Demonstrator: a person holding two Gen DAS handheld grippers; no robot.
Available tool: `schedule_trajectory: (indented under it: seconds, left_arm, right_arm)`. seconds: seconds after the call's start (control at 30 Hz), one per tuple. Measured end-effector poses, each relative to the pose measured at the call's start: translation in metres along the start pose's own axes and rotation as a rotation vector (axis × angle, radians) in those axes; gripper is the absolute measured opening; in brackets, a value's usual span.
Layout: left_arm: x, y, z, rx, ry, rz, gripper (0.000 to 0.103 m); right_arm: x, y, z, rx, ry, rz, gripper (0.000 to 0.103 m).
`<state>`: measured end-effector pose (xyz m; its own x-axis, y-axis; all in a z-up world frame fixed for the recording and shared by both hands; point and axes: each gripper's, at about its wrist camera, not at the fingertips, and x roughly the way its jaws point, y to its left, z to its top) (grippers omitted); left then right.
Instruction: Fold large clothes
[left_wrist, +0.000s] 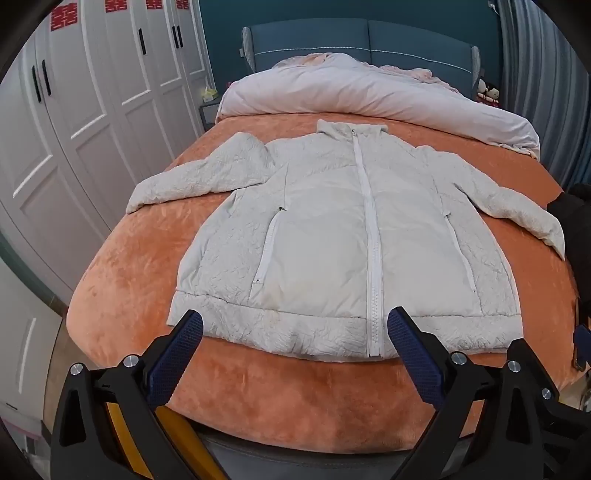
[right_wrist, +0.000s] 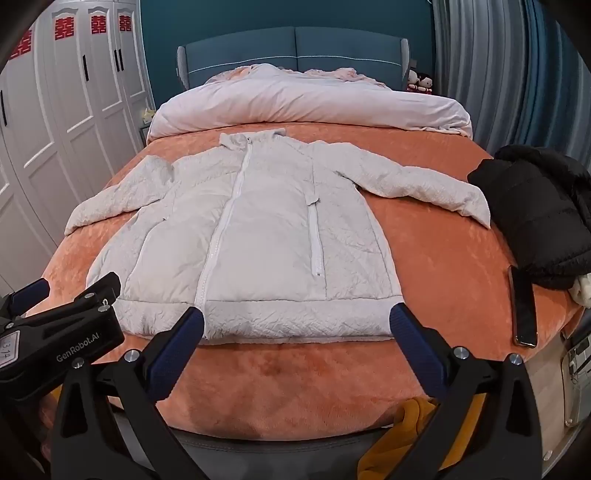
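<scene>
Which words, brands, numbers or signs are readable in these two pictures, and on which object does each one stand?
"GenRobot.AI": white print on the black body of the left gripper, seen in the right wrist view.
"囍": red paper signs on the white wardrobe doors, several in both views.
White tag on the same gripper: digits, perhaps "3/4", too blurred to be sure.
Phone on the bed: no readable text.
</scene>
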<state>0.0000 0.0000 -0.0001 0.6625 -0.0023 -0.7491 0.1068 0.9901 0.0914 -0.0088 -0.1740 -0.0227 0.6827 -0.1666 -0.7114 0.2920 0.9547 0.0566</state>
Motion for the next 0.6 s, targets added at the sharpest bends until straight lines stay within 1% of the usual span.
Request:
schedule_trajectory:
  seconds: [0.1,0.13,0.2,0.27,0.3,0.33,0.6]
  left_arm:
    - [-0.002,0.0,-0.001,0.0,-0.004,0.001,0.098]
    - [0.001,0.0,0.001,0.01,0.023,0.006,0.098]
    - [-0.001,-0.002,0.01,0.012,0.021,0.007,0.098]
    - [0.0,-0.002,0.012,0.008,0.022,0.002,0.098]
    - [-0.002,-0.007,0.009,0.017,0.004,0.017,0.098]
    - [-0.007,-0.005,0.007,0.015,-0.003,0.012,0.097]
    - [-0.015,-0.004,0.014,0.022,-0.021,0.011,0.097]
  right_arm:
    - [0.001,0.0,0.0,-0.001,-0.002,0.003,0.098]
    - [0.002,0.001,0.0,-0.002,-0.001,0.001,0.098]
    - [-0.001,0.001,0.007,-0.002,0.001,-0.001,0.098]
    - [-0.003,0.002,0.008,0.001,0.0,0.001,0.098]
    - [-0.006,0.003,0.007,0.0,-0.011,0.004,0.098]
    - [-0.006,0.002,0.006,0.003,-0.015,0.007,0.098]
    - [-0.015,0.003,0.013,-0.005,-0.039,-0.008,0.098]
